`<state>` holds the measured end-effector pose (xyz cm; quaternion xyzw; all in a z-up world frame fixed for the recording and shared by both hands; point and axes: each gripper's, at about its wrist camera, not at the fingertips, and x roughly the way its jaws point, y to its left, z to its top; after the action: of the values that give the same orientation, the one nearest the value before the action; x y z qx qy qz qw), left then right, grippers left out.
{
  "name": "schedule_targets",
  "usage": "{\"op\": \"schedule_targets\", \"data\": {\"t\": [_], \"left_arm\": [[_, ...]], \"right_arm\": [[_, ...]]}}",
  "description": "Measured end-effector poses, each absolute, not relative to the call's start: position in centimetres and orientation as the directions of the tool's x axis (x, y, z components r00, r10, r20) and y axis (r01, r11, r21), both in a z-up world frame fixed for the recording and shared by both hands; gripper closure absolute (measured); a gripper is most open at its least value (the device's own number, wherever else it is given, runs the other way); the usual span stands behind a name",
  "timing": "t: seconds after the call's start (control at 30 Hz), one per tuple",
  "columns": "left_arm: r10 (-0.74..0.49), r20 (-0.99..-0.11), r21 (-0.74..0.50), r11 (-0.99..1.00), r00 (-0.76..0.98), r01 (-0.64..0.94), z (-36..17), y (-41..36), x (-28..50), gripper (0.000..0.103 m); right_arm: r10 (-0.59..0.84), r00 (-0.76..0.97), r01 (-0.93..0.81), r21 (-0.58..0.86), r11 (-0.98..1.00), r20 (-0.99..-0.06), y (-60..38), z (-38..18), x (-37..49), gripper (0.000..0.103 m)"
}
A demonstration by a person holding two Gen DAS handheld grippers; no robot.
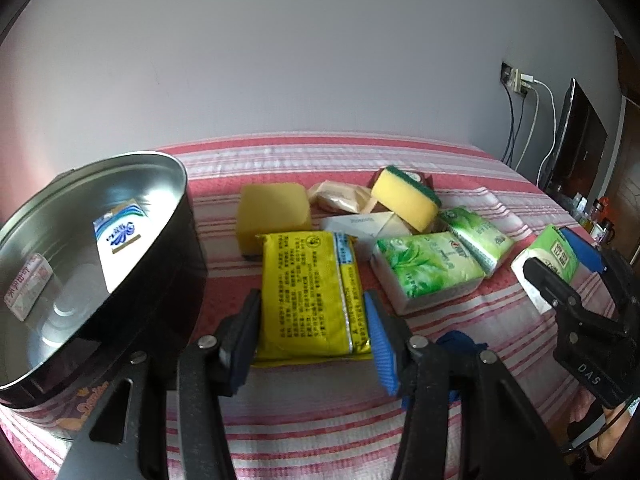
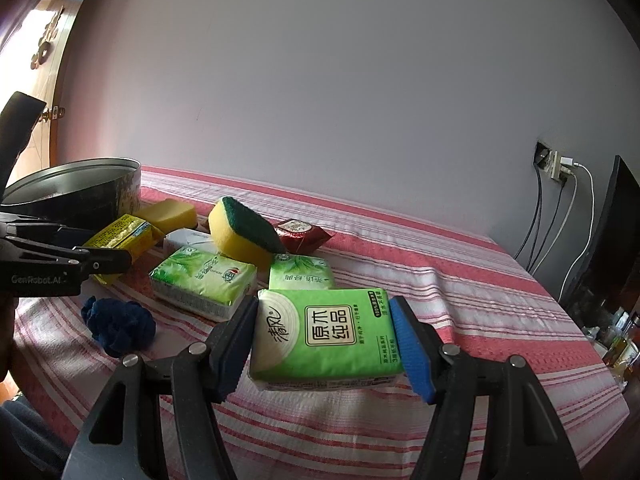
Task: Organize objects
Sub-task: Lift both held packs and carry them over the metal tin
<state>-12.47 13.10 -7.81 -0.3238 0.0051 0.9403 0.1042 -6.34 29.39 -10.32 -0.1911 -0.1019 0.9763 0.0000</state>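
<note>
My left gripper (image 1: 311, 300) is shut on a yellow printed packet (image 1: 308, 280), its pads pressing both long sides, just right of a round metal tin (image 1: 176, 184). Inside the tin lie a blue-and-white tissue pack (image 1: 120, 236) and a small white-pink packet (image 1: 28, 288). My right gripper (image 2: 324, 304) is shut on a green tissue pack (image 2: 324, 336) low over the striped cloth. Behind it lie two more green tissue packs (image 2: 204, 280) (image 2: 300, 276), a yellow sponge with a green scourer (image 2: 240, 228), a plain yellow sponge (image 2: 168, 212), a white box (image 1: 360, 228) and a red packet (image 2: 304, 234).
A dark blue cloth ball (image 2: 118, 326) sits on the striped bedspread (image 2: 460, 300) between the grippers. Beige wrapped packets (image 1: 340, 196) lie at the back. At the right are a wall socket with cables (image 2: 560, 168), a dark screen (image 2: 608, 240) and the bed's edge.
</note>
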Motion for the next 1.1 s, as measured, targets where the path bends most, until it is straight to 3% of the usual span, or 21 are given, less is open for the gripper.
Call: {"op": "schedule_targets", "data": {"t": [1.1], "left_arm": [[0.152, -0.451, 0.012, -0.984, -0.879, -0.177, -6.9, 13.8, -9.8, 0.053]], "right_arm": [[0.003, -0.965, 0.036, -0.145, -0.989, -0.261, 30.3, -9.9, -4.4, 0.035]]}}
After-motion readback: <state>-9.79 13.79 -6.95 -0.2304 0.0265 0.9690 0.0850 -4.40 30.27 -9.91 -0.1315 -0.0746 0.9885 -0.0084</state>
